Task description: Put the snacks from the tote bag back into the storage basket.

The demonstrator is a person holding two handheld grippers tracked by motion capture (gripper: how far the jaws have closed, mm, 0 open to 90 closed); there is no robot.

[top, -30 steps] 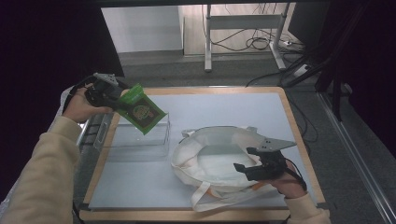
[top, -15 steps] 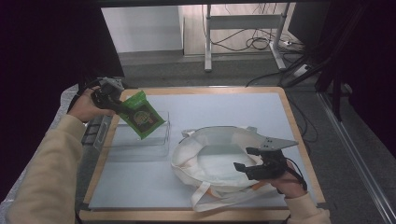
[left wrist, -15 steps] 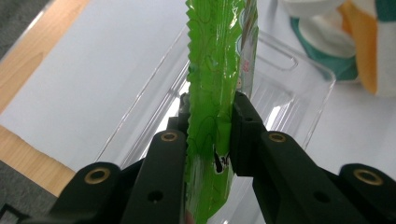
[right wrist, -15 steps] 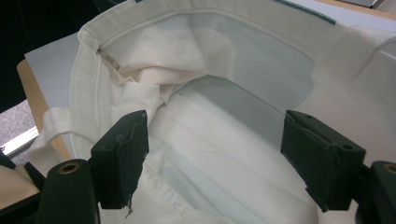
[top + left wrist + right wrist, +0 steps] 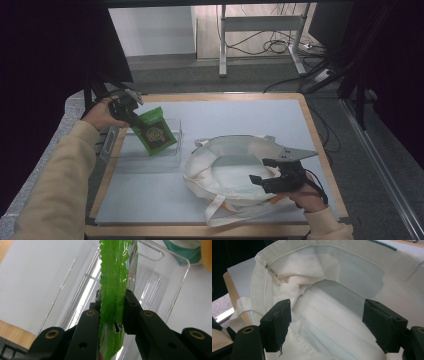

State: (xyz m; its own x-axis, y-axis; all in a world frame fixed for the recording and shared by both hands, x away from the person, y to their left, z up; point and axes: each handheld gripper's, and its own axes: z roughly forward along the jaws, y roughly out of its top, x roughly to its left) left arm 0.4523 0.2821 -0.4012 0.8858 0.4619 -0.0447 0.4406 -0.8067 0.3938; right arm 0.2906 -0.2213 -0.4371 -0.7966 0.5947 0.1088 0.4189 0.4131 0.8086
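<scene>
Clamping a green snack packet [image 5: 155, 131] by its edge, the left tool [image 5: 113, 308] holds it tilted over a clear plastic box [image 5: 167, 152] at the tabletop's [image 5: 240, 110] left side. The right tool [image 5: 265, 171] stands released, jaws wide apart, at the mouth of a white cloth bag [image 5: 225, 170] lying just beside the box.

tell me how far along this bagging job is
Done: the left gripper is shut on the green packet, lifted just above the clear plastic tray. In hand: carrying it, while the open right gripper waits at the mouth of the white cloth bag. Left: probably bringing the packet across and dropping it in the bag.
</scene>
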